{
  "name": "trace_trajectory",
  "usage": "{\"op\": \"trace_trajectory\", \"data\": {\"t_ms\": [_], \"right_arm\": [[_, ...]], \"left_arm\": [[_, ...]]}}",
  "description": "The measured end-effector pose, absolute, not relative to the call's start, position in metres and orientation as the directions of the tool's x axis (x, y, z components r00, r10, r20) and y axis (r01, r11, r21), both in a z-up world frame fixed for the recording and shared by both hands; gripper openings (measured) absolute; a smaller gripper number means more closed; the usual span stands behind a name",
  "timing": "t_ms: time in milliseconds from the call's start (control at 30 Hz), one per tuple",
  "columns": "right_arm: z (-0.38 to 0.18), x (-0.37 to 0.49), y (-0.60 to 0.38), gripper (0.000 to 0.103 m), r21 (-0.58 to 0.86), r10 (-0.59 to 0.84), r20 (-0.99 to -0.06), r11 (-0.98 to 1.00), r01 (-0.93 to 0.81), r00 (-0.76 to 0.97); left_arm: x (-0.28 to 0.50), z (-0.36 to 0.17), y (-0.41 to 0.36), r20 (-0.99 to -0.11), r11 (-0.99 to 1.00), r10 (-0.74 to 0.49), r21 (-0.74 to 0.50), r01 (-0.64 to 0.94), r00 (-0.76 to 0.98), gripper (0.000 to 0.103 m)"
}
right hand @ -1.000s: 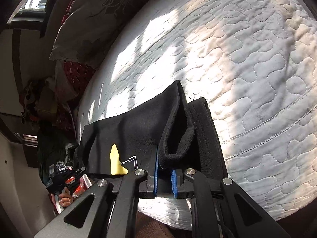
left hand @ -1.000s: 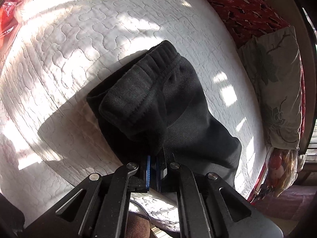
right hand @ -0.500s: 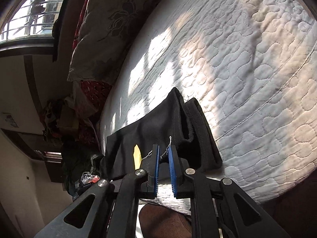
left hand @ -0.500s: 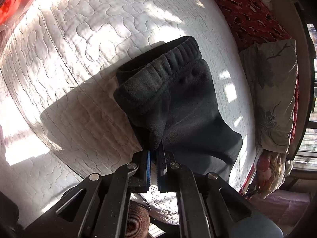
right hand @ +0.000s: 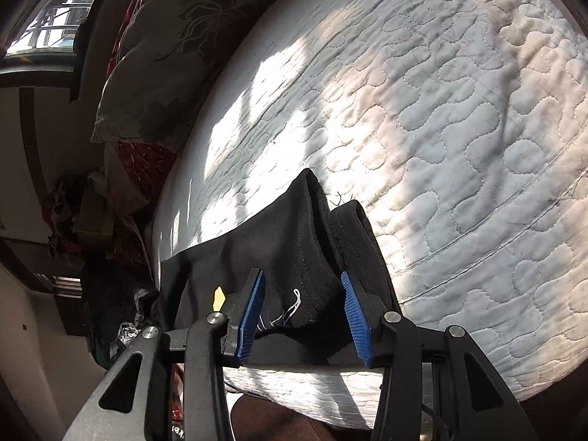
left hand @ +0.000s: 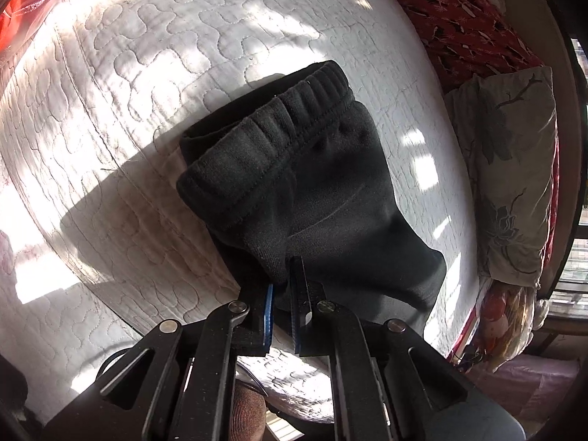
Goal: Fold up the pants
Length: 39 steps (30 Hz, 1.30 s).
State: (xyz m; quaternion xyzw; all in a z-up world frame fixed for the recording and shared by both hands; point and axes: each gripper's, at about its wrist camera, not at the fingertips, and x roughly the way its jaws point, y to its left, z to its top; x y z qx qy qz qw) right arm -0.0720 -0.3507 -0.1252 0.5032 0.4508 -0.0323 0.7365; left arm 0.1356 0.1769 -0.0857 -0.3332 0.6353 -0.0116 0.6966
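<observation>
The black pants lie folded on the white quilt, at frame centre in the left wrist view and at lower centre in the right wrist view. The left gripper, at lower centre, has its fingers together, clamped on a fold of the pants below the waistband. The right gripper jaws are opening; its blue pads stand apart on either side of a pants edge without pressing it. A floral pillow lies along the right edge of the left wrist view.
</observation>
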Motion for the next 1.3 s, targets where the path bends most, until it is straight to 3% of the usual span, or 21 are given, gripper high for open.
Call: {"op": "trace_trajectory", "data": {"t_ms": [67, 267, 400, 533, 633, 733, 767, 833, 900, 967, 1300], "right_arm": [[-0.128, -0.071, -0.35, 0.014, 0.718, 0.415, -0.692, 0.482, 0.502, 0.59], [-0.089, -0.093, -0.348, 0.012, 0.832, 0.499, -0.552, 0.387, 0.399, 0.668], [-0.083, -0.111, -0.349, 0.012, 0.848, 0.511, -0.527, 0.364, 0.384, 0.679], [-0.12, -0.122, -0.357, 0.015, 0.796, 0.484, -0.606, 0.354, 0.491, 0.632], [-0.139, -0.126, -0.363, 0.017, 0.745, 0.46, -0.666, 0.38, 0.548, 0.587], [-0.133, -0.129, -0.367, 0.017, 0.745, 0.453, -0.667, 0.385, 0.546, 0.591], [-0.128, -0.128, -0.368, 0.019, 0.74, 0.442, -0.673, 0.403, 0.539, 0.593], [-0.113, -0.127, -0.37, 0.025, 0.714, 0.392, -0.697, 0.459, 0.529, 0.601], [-0.1, -0.124, -0.369, 0.032, 0.7, 0.362, -0.703, 0.502, 0.508, 0.612], [-0.092, -0.118, -0.366, 0.038, 0.7, 0.362, -0.699, 0.524, 0.486, 0.616], [-0.097, -0.11, -0.372, 0.043, 0.665, 0.353, -0.732, 0.556, 0.499, 0.583]], "left_arm": [[0.137, -0.081, 0.178, -0.872, 0.769, -0.449, -0.489, -0.412, 0.196, 0.004], [0.123, -0.057, 0.195, -0.84, 0.754, -0.474, -0.543, -0.37, 0.266, 0.003], [0.122, -0.083, 0.208, -0.854, 0.74, -0.467, -0.519, -0.427, 0.228, 0.003], [0.115, -0.111, 0.218, -0.84, 0.692, -0.509, -0.529, -0.491, 0.189, 0.004], [0.105, -0.098, 0.215, -0.824, 0.694, -0.517, -0.562, -0.451, 0.232, 0.004], [0.087, -0.075, 0.203, -0.789, 0.691, -0.533, -0.614, -0.382, 0.305, 0.004], [0.084, -0.069, 0.195, -0.776, 0.694, -0.546, -0.63, -0.348, 0.316, 0.008], [0.08, -0.063, 0.175, -0.773, 0.712, -0.552, -0.632, -0.307, 0.312, 0.036], [0.082, -0.062, 0.155, -0.787, 0.743, -0.535, -0.611, -0.272, 0.306, 0.049], [0.087, -0.068, 0.14, -0.799, 0.756, -0.531, -0.597, -0.267, 0.284, 0.049], [0.103, -0.091, 0.113, -0.808, 0.731, -0.546, -0.588, -0.347, 0.22, 0.049]]}}
